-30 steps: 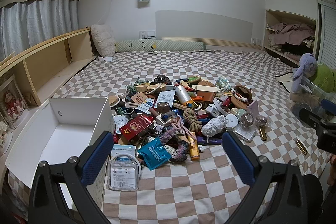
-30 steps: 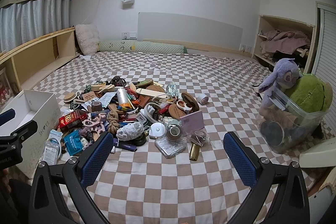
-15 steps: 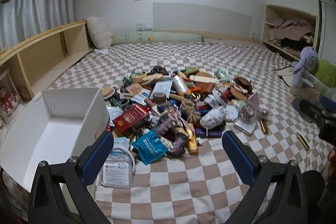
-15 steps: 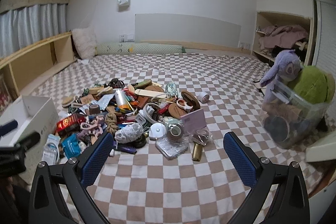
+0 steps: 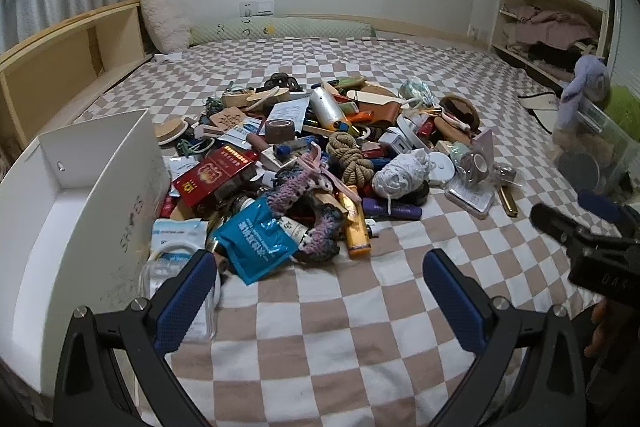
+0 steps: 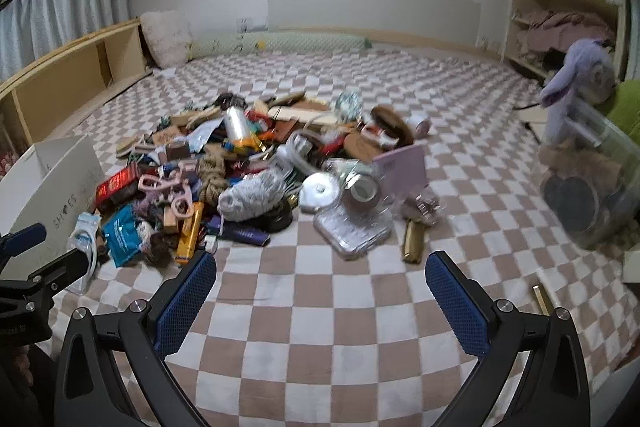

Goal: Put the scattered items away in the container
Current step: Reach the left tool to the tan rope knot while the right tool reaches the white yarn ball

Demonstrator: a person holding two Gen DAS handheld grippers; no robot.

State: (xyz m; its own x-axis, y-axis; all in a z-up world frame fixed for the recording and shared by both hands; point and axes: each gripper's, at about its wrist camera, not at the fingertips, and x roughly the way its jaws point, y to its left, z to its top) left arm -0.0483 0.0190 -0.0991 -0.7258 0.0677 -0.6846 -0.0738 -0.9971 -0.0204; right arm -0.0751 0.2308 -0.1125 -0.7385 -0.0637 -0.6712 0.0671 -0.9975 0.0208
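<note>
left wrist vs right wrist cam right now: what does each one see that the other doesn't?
Left wrist only: the inside of the white open box and the right gripper at frame right.
Right wrist only: a small gold bar lying apart on the checked sheet, and the left gripper at frame left.
Both: the pile with the blue foil pouch, both grippers open and empty.

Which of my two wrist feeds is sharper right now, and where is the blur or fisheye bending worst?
Left wrist view: sharp; print on the blue pouch and red box is crisp, though the white box bows at the edge. Right wrist view: motion-smeared, worst on the clear bin and tape roll; dark vignette in both views' corners.
</note>
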